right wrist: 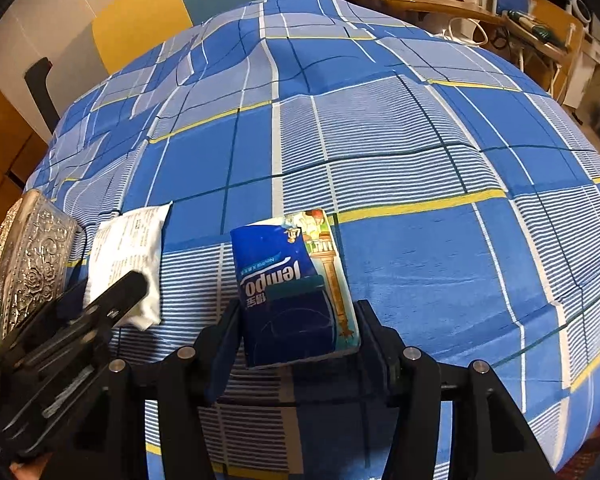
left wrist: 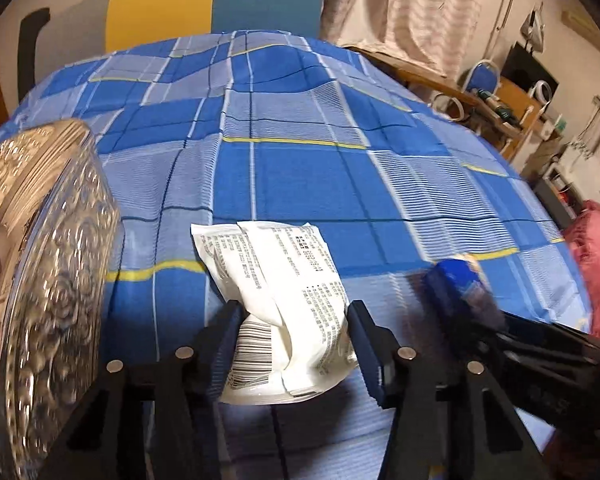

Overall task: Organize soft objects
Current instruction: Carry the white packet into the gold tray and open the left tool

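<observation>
Right gripper [right wrist: 296, 340] around tissue pack [right wrist: 296, 280]

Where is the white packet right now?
The white packet lies on the blue checked sheet, between the left gripper fingers. The shiny silver box is to its left and the blue tissue pack to its right.

Left tongs [left wrist: 292, 344] straddling a crumpled white printed plastic packet [left wrist: 284, 300] on the blue plaid bedsheet [left wrist: 300, 168], pads at its sides, with an embossed silver metal box [left wrist: 40, 280] at left.
</observation>
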A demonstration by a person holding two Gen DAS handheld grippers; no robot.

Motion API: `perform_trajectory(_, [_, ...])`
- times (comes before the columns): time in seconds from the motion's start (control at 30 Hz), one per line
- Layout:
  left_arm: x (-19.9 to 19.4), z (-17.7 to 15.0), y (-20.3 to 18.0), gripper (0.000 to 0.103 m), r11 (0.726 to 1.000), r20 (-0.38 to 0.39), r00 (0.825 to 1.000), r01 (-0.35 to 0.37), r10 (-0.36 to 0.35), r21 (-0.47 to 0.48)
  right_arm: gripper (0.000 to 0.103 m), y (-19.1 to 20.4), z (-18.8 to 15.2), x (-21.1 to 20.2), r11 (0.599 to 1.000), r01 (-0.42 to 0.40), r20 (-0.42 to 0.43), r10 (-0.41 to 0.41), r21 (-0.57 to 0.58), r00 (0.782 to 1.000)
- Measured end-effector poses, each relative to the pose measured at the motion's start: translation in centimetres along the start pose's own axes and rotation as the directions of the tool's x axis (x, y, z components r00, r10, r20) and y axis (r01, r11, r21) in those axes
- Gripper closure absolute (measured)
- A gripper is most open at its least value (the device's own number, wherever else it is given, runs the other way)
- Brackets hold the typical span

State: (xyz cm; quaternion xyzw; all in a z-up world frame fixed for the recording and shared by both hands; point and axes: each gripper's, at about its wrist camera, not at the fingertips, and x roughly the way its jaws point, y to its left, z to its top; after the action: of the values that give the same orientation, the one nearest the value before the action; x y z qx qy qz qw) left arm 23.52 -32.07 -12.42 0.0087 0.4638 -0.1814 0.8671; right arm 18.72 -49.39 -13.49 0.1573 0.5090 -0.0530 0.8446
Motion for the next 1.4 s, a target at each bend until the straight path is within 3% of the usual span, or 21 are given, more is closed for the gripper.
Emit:
perform_trajectory(0.47, [-8.4,-4.5,1.7,0.051,0.981,0.072,0.979,0.191,-0.192,0.011,0.047,0.2,-0.6,-0.5,1.000,0.013,0.012,-0.013,0.002,1.000])
perform_trajectory(0.73, [-14.2,-5.7,6.0,0.051,0.971,0.148,0.961,0.238,-0.233,-0.019,0.047,0.6,-2.5,-2.1,0.995,-0.062,0.026,0.060,0.074,0.998])
perform_trajectory(1.03, [-19.5,-5.7,14.5,0.051,0.964,0.267,0.946,0.226,-0.184,-0.139,0.047,4.5,-6.1,-3.7,0.997,-0.071,0.047,0.071,-0.003,0.996])
perform_trajectory(1.4, [-22.4,-3.8,27.2,0.051,0.956,0.299,0.953,0.128,-0.046,-0.264,0.047,10.0,-11.9,-7.0,0.980,-0.191,0.011,0.192,-0.056,0.981])
